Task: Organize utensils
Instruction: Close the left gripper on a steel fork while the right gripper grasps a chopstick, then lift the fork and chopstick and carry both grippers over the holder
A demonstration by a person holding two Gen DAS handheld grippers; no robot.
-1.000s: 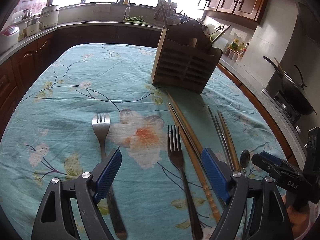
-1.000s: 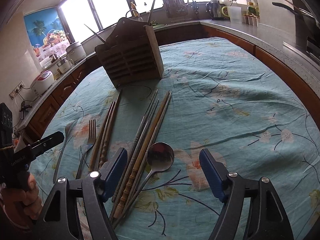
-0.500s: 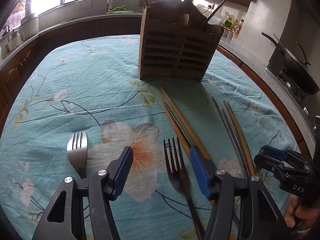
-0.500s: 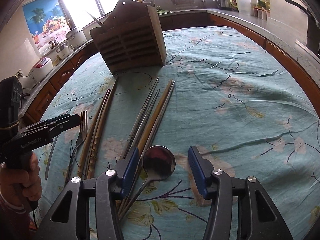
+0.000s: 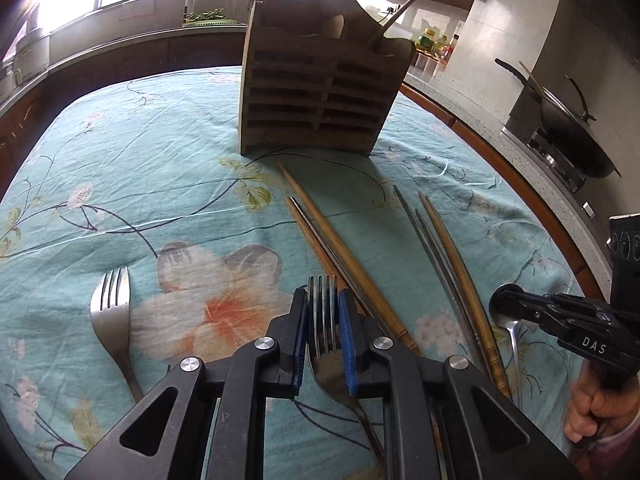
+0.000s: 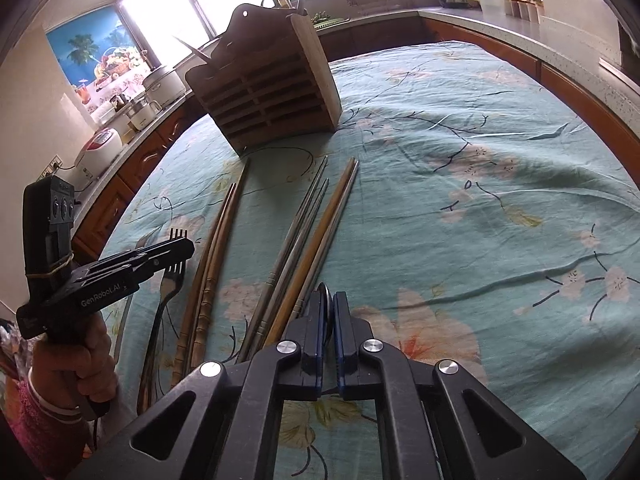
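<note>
Closing on cutlery, both tongs have just drawn their jaws in. The left gripper (image 5: 323, 312) is narrowed to a slit, its blue pads (image 5: 346, 336) pressed on either side of a fork (image 5: 322, 320) at the tines; the fork lies flat on the tablecloth (image 5: 160, 168), tines toward 12 o'clock and handle running back under the tool toward 6. The right gripper (image 6: 327, 312) is all but closed, its pads (image 6: 341, 320) squeezing the edge of a spoon (image 6: 325, 300) bowl; in the left view the spoon's handle (image 5: 516, 356) trails toward 6 o'clock below the tip of that tool.

A second fork (image 5: 111, 312) lies well apart at 9 o'clock of the held fork, tines also toward 12. Just beside the held fork, at 1 o'clock, a pair of brown chopsticks (image 5: 320, 232) touches or nearly touches the right pad, their long axis slanting from 11 to 5. Further toward 3 o'clock lie metal chopsticks (image 5: 432, 256) and another brown pair (image 5: 460, 272), between the two tools. In the right view these sticks (image 6: 316, 240) crowd the left pad of the right gripper.

A wooden slotted holder (image 5: 320, 92) stands upright at 12 o'clock, beyond the stick tips, with a few sticks already leaning out of its top. A hand (image 6: 76, 364) grips the left tool's handle; another hand (image 5: 596, 404) grips the right one's.
</note>
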